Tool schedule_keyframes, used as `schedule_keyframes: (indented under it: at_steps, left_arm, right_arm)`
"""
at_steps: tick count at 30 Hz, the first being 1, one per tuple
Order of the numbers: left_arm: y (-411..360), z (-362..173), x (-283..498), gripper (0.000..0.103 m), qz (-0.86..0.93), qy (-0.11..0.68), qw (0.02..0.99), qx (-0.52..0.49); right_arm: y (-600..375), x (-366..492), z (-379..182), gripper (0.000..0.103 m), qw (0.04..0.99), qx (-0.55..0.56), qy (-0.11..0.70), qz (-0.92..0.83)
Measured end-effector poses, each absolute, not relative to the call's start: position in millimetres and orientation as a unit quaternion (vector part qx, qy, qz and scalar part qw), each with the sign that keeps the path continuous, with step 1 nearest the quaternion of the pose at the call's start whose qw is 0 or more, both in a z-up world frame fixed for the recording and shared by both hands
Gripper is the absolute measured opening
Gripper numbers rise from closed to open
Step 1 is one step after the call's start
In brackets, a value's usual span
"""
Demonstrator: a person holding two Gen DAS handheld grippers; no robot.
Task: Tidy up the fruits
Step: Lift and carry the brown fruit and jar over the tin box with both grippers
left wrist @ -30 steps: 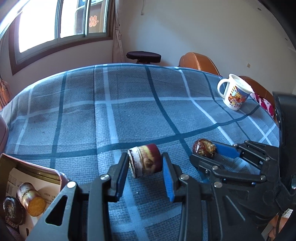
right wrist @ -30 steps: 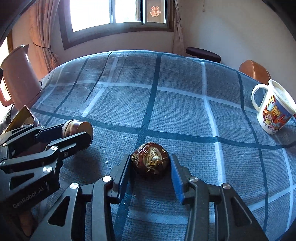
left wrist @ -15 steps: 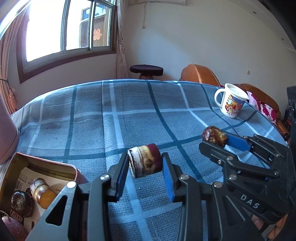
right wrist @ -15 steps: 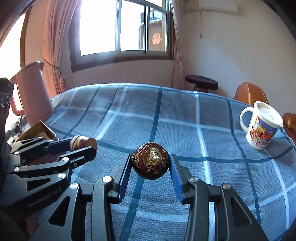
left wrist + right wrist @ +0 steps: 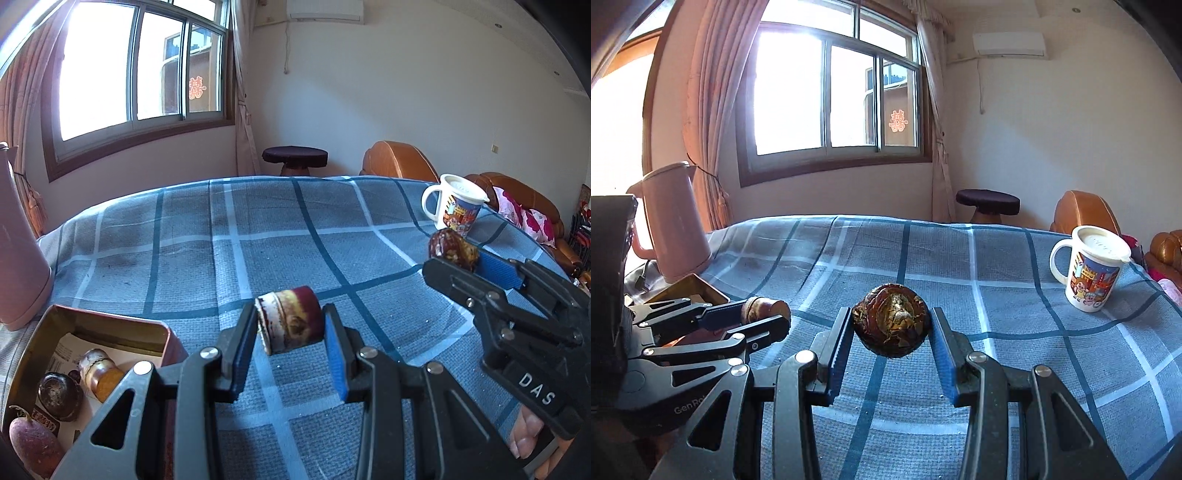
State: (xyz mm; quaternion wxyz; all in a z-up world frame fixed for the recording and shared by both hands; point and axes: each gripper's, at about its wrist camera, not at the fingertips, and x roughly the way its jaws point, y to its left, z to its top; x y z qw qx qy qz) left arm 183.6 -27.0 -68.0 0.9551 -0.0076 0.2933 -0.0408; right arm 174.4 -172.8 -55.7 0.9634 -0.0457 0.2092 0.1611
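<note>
Both pieces are now off the tabletop (image 5: 258, 229): a second ago each sat on the blue checked cloth between its tool's pads; since then both tools have risen, and the horizon in each wrist view has dropped so that window and wall fill the upper half. Judgement: pick-up is done for both and the carry to the tin is the step in hand. Left tool (image 5: 290, 338): pads closed to the width of the cylindrical fruit piece (image 5: 290, 319) (dark red at one end, pale ringed face toward the left pad), which it grips by its two ends, clear of the cloth. Right tool (image 5: 891, 334): pads closed on the round brown fruit (image 5: 891, 319), wrinkled and glossy, touching both sides, likewise held in the air. The open tin (image 5: 110, 326) sits at the near left corner of the tabletop, just left of the left tool; it already holds several fruits on a printed paper liner. The left tool seems nearer to it, so its piece would probably go in first; the right tool must cross over or wait (collision between the two tools is the main risk). The lidded cartoon mug (image 5: 1091, 273) stands toward the far right edge, well apart from both tools; the pink kettle (image 5: 674, 221) stands at the left edge beyond the tin.
</note>
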Motion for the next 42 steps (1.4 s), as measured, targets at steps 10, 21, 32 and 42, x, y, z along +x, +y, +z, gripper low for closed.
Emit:
schedule_keyframes:
  at_steps: [10,21,32,42]
  left_arm:
    - [-30,-66,173,0.038,-0.046,0.285,0.957,-0.001]
    - [-33,-64,162,0.038,-0.05,0.276,0.96,0.006]
    - [-33,-62,147,0.038,-0.052,0.267,0.962,0.008]
    - [-34,-58,135,0.038,-0.052,0.248,0.967,0.013]
  right_arm:
    - [-171,159,-53,0.043,0.968,-0.052,0.185,0.159]
    - [-173,146,-52,0.043,0.971,-0.047,0.17,0.163]
    - [-168,134,-52,0.043,0.971,-0.054,0.16,0.171]
    - [-166,123,-53,0.043,0.97,-0.057,0.156,0.178]
